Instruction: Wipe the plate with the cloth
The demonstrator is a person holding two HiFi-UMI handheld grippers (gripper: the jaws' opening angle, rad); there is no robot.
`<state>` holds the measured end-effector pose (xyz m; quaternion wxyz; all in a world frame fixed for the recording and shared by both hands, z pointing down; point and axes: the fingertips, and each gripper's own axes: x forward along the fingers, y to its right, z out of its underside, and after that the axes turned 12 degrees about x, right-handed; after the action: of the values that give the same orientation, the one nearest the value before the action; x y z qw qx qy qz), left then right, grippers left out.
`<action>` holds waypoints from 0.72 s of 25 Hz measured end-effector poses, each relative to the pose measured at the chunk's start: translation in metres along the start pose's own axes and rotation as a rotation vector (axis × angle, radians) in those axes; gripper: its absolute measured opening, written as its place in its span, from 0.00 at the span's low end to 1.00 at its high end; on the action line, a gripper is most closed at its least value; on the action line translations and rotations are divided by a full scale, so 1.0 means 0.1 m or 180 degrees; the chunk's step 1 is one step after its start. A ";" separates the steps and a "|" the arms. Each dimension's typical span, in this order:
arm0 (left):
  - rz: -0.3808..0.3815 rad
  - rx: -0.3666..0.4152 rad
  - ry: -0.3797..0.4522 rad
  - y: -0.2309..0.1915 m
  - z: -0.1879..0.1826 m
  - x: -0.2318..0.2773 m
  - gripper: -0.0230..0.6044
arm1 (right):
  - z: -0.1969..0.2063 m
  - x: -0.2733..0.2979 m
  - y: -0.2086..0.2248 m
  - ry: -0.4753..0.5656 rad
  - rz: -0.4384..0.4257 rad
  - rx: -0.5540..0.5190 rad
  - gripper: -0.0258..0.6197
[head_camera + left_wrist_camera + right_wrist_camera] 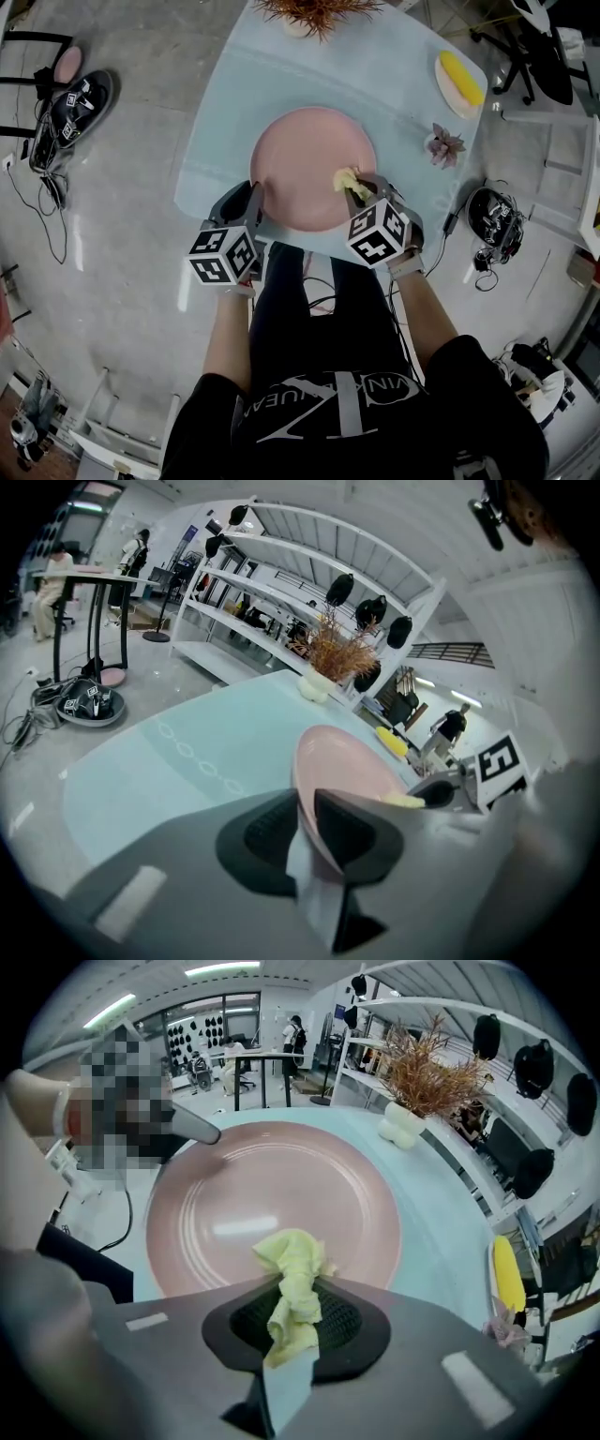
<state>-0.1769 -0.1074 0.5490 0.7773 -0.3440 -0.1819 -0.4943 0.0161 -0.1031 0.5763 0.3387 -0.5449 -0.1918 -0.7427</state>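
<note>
A large pink plate (312, 165) lies on the pale blue table (225, 103). My left gripper (253, 199) is shut on the plate's near left rim; in the left gripper view the rim of the plate (333, 761) runs between the jaws of the left gripper (305, 829). My right gripper (357, 190) is shut on a bunched yellow cloth (347, 180) over the plate's near right part. In the right gripper view the cloth (292, 1283) sticks out of the right gripper (295, 1312) above the plate (272, 1208).
A dried plant in a white pot (314, 13) stands at the table's far edge. A small plate with a yellow item (459, 80) and a little succulent (443, 145) are at the right. Cables and gear (495, 225) lie on the floor to the right, a round device (73, 108) to the left.
</note>
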 end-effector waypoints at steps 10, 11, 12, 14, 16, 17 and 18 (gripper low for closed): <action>0.0040 0.0012 -0.0032 0.01 0.00 -0.01 0.04 | 0.04 -0.07 -0.67 -0.0119 -0.0459 -0.0086 0.14; 0.0043 0.0011 -0.0035 0.01 0.00 -0.01 0.04 | 0.01 -0.07 -0.73 -0.0122 -0.0507 -0.0087 0.14; 0.0045 0.0012 -0.0039 0.01 -0.01 -0.01 0.04 | -0.02 -0.07 -0.79 -0.0125 -0.0550 -0.0091 0.14; 0.0049 0.0020 -0.0051 0.01 -0.01 0.00 0.04 | -0.08 -0.05 -0.89 -0.0124 -0.0618 -0.0120 0.15; 0.0059 0.0030 -0.0056 0.01 -0.01 -0.01 0.04 | -0.14 -0.04 -0.96 -0.0111 -0.0666 -0.0153 0.15; 0.0067 0.0029 -0.0056 0.01 -0.01 0.00 0.04 | -0.17 -0.03 -0.99 -0.0101 -0.0687 -0.0168 0.15; 0.0074 0.0025 -0.0056 0.01 -0.01 0.00 0.04 | -0.21 -0.02 -1.02 -0.0088 -0.0707 -0.0183 0.15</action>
<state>-0.1766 -0.1077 0.5481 0.7827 -0.3474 -0.1866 -0.4815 -0.0703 -0.0452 0.5758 0.2358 -0.5400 -0.2342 -0.7733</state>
